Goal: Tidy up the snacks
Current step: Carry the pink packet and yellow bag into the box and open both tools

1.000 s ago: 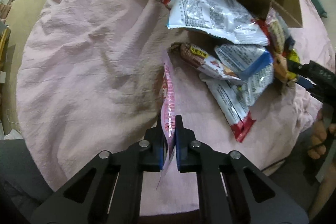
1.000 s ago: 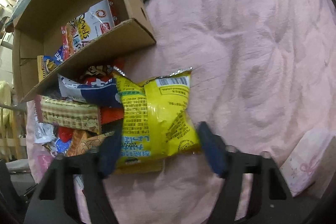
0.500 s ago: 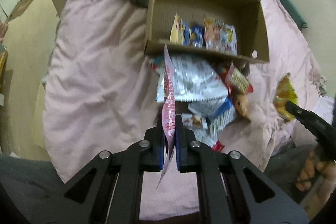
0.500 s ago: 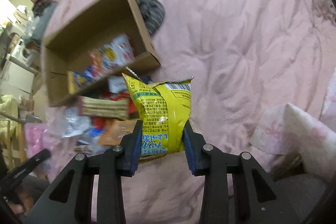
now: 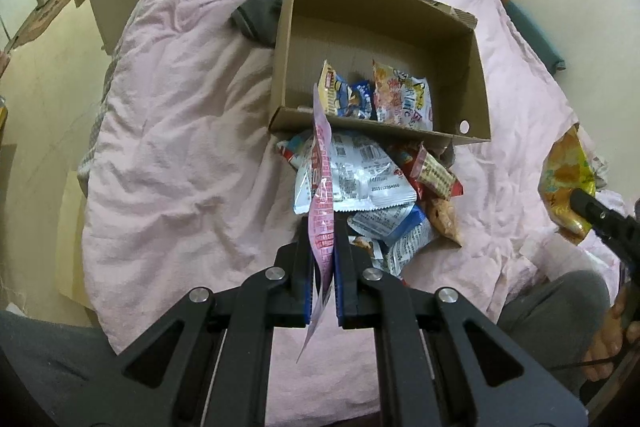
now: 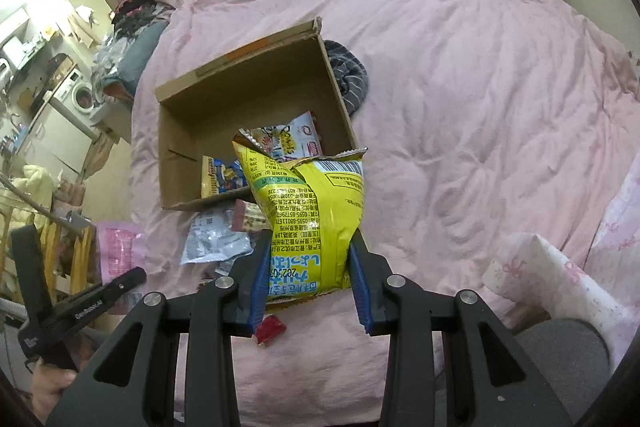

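done: a few packets inside open brown cardboard box [image 5: 380, 27]
left gripper [image 5: 323, 259]: clamped on flat pink packet [image 5: 322, 187]
right gripper [image 6: 308, 267]: clamped on crinkly yellow snack bag [image 6: 312, 211]
left: loose snack pile [image 5: 372, 187] just outside box front wall

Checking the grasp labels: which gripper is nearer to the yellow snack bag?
Right. The right gripper is clamped on the yellow snack bag, pads pressing both sides. The left gripper holds a pink packet instead, off to the side of that bag.
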A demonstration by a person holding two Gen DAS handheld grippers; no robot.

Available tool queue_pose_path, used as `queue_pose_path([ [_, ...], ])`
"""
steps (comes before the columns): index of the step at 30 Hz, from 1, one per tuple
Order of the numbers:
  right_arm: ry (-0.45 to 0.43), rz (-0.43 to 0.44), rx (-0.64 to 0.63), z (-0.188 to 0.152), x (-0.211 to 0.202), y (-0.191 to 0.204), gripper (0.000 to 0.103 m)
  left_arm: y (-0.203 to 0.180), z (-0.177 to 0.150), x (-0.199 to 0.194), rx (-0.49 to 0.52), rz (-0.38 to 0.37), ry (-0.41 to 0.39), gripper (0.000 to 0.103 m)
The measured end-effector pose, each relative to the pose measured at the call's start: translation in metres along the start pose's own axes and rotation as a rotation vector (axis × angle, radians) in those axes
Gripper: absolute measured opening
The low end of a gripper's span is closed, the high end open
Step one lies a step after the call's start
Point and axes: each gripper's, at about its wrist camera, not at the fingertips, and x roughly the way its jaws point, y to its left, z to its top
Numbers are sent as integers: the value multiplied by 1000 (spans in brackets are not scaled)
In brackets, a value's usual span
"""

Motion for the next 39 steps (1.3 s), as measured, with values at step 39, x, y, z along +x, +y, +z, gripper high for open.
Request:
queue_pose_path([
  [39,2,151,-79,124,98,22,37,-53,148,27,11,87,-84,6],
])
